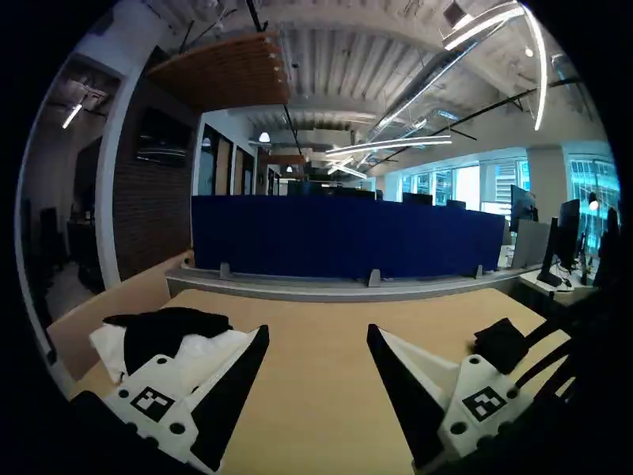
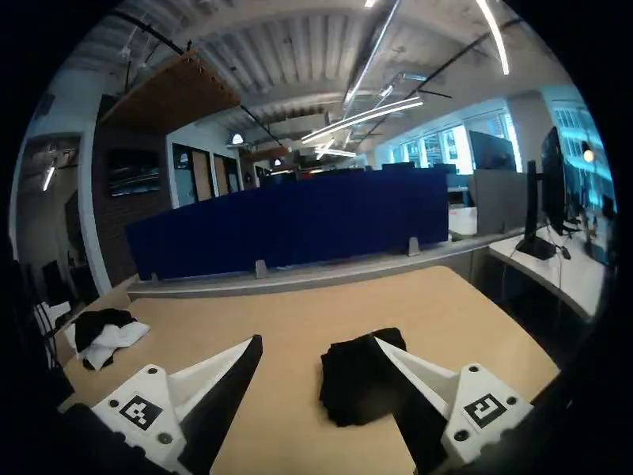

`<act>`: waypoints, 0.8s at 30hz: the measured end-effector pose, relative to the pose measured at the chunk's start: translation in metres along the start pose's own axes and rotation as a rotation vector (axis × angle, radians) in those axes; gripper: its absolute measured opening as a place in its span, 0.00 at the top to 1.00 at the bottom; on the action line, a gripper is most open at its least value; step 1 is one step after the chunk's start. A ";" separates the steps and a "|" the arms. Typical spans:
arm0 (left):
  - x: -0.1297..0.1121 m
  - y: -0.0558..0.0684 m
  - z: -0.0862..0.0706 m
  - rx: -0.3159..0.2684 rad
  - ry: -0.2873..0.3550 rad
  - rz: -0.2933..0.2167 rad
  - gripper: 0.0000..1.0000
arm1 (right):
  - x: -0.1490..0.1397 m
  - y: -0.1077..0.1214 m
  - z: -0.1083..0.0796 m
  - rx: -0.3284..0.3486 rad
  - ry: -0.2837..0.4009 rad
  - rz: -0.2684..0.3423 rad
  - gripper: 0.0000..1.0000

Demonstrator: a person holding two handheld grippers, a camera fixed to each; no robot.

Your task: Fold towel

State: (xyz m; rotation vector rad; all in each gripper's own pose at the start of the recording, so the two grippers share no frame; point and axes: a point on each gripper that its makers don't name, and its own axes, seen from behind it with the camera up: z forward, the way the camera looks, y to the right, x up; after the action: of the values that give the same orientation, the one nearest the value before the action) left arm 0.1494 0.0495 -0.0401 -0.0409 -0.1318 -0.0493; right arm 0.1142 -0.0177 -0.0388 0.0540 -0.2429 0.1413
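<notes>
A heap of black and white towels lies at the table's left side, behind the left finger of my left gripper, which is open and holds nothing. A folded black towel rests on the table to the right. In the right gripper view that folded black towel lies flat just ahead, partly hidden by the right finger. My right gripper is open, with nothing between its fingers. The black and white heap sits far left.
The wooden table stretches ahead to a blue divider panel on a grey rail. Another desk with monitors stands to the right, past the table edge. A second tabletop angles off at the left.
</notes>
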 end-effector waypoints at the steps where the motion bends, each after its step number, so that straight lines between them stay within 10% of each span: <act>1: 0.000 -0.001 0.001 0.003 0.003 0.002 0.08 | 0.000 -0.001 0.000 0.000 0.001 -0.002 0.00; 24: -0.041 -0.003 0.012 0.010 0.052 0.040 0.08 | 0.000 -0.013 0.003 0.020 -0.042 -0.006 0.00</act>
State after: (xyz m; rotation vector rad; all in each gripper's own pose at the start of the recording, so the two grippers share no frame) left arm 0.1067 0.0487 -0.0340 -0.0325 -0.0791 -0.0097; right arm 0.1156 -0.0306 -0.0359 0.0774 -0.2832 0.1364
